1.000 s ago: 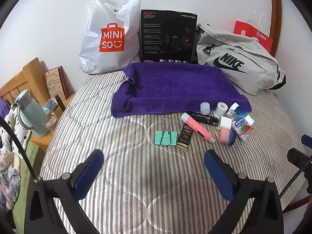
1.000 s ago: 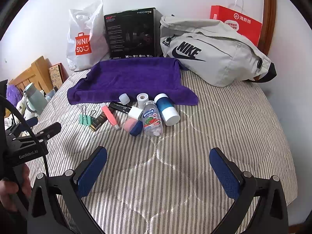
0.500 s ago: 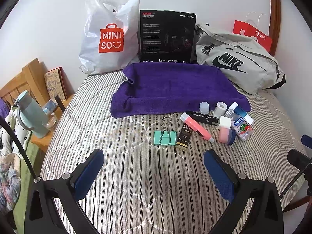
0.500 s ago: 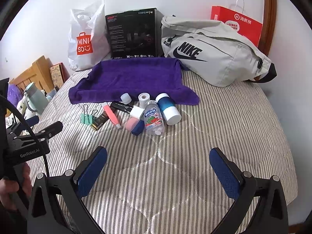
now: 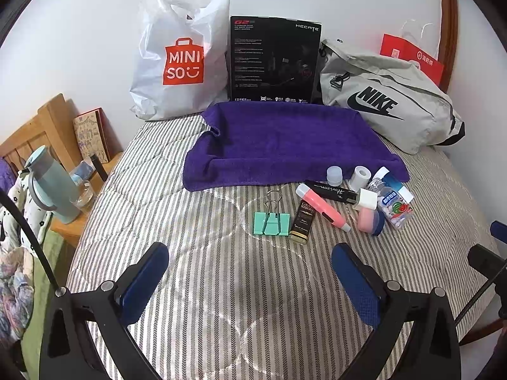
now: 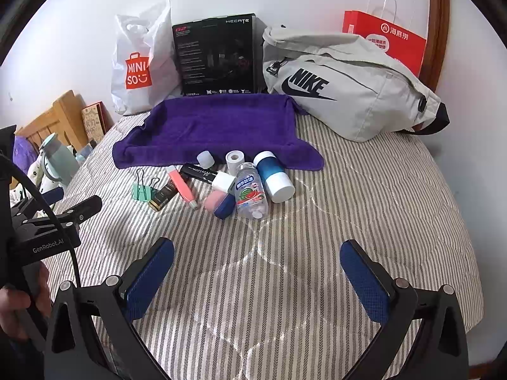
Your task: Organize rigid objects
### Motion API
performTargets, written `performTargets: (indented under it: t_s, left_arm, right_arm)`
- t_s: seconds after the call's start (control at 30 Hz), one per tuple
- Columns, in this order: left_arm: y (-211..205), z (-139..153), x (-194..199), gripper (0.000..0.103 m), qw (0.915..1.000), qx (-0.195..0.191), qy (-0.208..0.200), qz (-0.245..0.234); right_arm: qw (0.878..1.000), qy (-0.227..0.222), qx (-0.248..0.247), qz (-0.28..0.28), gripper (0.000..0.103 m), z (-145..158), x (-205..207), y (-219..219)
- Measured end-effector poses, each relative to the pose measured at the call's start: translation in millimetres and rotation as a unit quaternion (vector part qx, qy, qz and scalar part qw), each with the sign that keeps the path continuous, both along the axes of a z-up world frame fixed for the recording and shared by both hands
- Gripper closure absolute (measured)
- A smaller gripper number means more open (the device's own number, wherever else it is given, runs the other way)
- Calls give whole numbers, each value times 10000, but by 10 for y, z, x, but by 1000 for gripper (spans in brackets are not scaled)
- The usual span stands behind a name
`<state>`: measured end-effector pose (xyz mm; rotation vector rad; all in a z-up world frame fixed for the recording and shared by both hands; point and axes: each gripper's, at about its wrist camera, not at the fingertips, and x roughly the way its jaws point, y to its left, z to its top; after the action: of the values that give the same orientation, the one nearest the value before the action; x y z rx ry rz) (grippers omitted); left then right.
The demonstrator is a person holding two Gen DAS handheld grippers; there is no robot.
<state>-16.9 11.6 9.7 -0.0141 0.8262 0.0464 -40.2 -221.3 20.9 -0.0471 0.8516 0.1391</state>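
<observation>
Small items lie in a cluster on the striped bed in front of a purple towel (image 5: 285, 139) (image 6: 218, 126): a green binder clip (image 5: 271, 222) (image 6: 144, 190), a dark gold-ended tube (image 5: 303, 221), a pink marker (image 5: 321, 206) (image 6: 182, 185), a black pen (image 5: 332, 189), a candy bottle (image 5: 394, 204) (image 6: 250, 190), a blue-and-white bottle (image 6: 272, 175), a tape roll (image 6: 235, 160) and a small cap (image 6: 205, 158). My left gripper (image 5: 250, 281) and right gripper (image 6: 256, 277) hover open and empty, short of the cluster.
Along the wall stand a white Miniso bag (image 5: 177, 60), a black box (image 5: 274, 60), a grey Nike bag (image 6: 348, 91) and a red paper bag (image 6: 389, 42). A wooden bedside stand with a teal jug (image 5: 52, 186) is at the left. A hand (image 6: 19, 304) holds the left gripper.
Both grippers stay open. The right wrist view has shifted slightly, so the cluster sits a little further right in it. The left view has barely changed.
</observation>
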Motion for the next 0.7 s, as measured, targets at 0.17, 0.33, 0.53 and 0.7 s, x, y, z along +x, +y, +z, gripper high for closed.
performTargets:
  t_s: [0.17,0.33,0.53,0.7]
  left_arm:
    - [6,-3,9,0,10000,14,12,14]
    - [13,-26,33,0,10000,20,14,17]
    - [29,-116,120,0,10000,71,53,33]
    - [35,-273,272,0,9999,-24,163,1]
  right_arm:
    - [10000,34,-16,17,0,-14,3,16]
    - [10000,55,-19,35,0,-30,22,24]
    - [9999,107,-24,42,0,-85,77,7]
    - [9999,150,-25,29,0,-148,143,-33]
